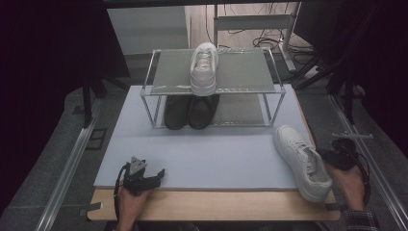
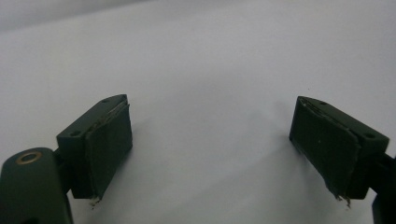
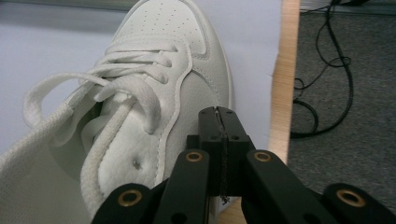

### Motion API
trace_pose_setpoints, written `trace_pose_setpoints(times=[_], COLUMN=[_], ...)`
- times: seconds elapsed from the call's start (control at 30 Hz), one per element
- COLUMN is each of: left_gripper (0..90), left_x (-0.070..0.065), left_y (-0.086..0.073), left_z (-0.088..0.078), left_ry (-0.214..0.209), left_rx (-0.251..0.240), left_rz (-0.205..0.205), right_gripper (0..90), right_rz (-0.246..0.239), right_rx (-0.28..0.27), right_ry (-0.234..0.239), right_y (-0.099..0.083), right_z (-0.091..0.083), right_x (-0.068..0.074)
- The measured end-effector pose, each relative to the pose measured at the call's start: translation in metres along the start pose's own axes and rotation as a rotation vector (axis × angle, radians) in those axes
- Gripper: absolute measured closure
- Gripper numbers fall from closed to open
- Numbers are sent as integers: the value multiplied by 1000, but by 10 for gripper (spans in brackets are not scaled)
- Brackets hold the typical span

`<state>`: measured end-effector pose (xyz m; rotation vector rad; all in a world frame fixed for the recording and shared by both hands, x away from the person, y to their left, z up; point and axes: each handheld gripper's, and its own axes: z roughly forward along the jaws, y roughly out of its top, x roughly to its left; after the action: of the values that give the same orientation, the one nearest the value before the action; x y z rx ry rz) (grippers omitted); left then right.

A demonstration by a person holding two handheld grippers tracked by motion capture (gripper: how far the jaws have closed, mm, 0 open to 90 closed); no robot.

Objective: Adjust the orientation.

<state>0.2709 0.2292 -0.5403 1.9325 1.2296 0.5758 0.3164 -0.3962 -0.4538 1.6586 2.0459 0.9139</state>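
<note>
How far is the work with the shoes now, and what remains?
Done: one white shoe sits on the top shelf of the rack, and a pair of black shoes stands on the lower shelf. In hand: the right gripper, jaws shut, is beside the second white shoe at the table's right edge; no grip is visible. The left gripper rests open. Left: probably placing that shoe beside its partner.

The left gripper (image 2: pixel 210 154) looks down along its own two black jaws, which stand wide apart with nothing between them. One jaw rises at the lower left of the frame, the other at the lower right; each carries a dark pad (image 2: pixel 108 149) with a frayed lower edge. Behind and between them lies a plain pale mat (image 2: pixel 205 60), reaching to the upper edge of the frame.
</note>
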Motion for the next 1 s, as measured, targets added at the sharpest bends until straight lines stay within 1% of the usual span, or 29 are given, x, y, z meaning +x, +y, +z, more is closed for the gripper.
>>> trace_pose_setpoints(times=[0.2, 0.5, 1.0], left_gripper=[126, 125, 126], left_x=[0, 0, 0], left_y=[0, 0, 0], left_z=[0, 0, 0], left_ry=[0, 0, 0], left_rx=[0, 0, 0], left_rz=[0, 0, 0], right_gripper=[899, 899, 899], right_rz=[-8, -31, -99], right_rx=[2, 2, 23], right_ry=[26, 52, 113], right_y=[1, 3, 7], right_z=[3, 9, 21], right_x=[9, 26, 70])
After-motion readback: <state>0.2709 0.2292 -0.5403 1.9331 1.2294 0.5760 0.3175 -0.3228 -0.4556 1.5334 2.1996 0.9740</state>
